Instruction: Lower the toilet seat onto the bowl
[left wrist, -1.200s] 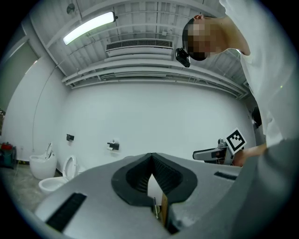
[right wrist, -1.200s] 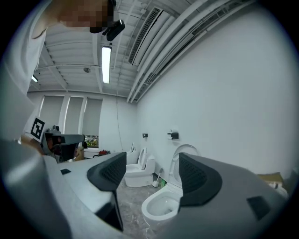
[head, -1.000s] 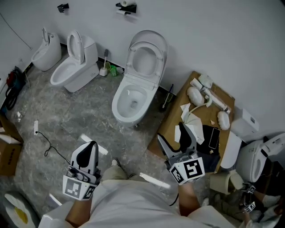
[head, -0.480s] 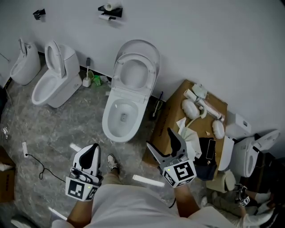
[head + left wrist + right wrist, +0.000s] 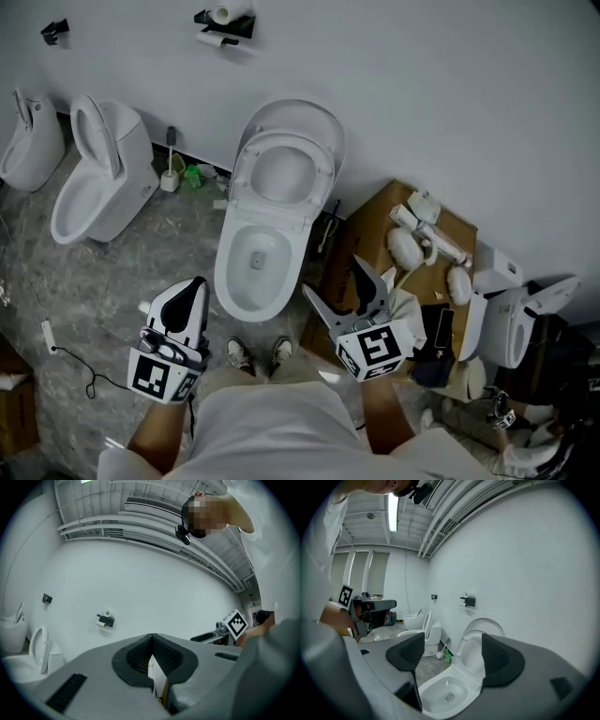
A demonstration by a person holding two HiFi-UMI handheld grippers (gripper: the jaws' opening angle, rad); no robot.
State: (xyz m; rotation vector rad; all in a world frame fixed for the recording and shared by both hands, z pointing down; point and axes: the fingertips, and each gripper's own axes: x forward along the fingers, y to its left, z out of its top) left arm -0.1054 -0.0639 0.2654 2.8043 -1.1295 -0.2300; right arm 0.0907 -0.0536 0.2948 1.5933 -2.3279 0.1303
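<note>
Toilet seat (image 5: 324,178) stands raised at the upper middle of the head view, well apart from the open, empty right tongs (image 5: 333,278) and the closed left tongs (image 5: 192,286), so a hasty push could slam it onto the bowl (image 5: 225,281).

The toilet bowl (image 5: 253,267) and toilet seat (image 5: 284,173) are glossy white. The floor (image 5: 94,281) is mottled grey, the cardboard (image 5: 375,225) brown. The right gripper (image 5: 333,278) has a marker cube (image 5: 378,349) of black squares on white.

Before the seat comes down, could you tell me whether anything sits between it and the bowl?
Nothing visible does. The seat stands raised, the bowl rim is bare, and only open air separates the right gripper from the seat.
</note>
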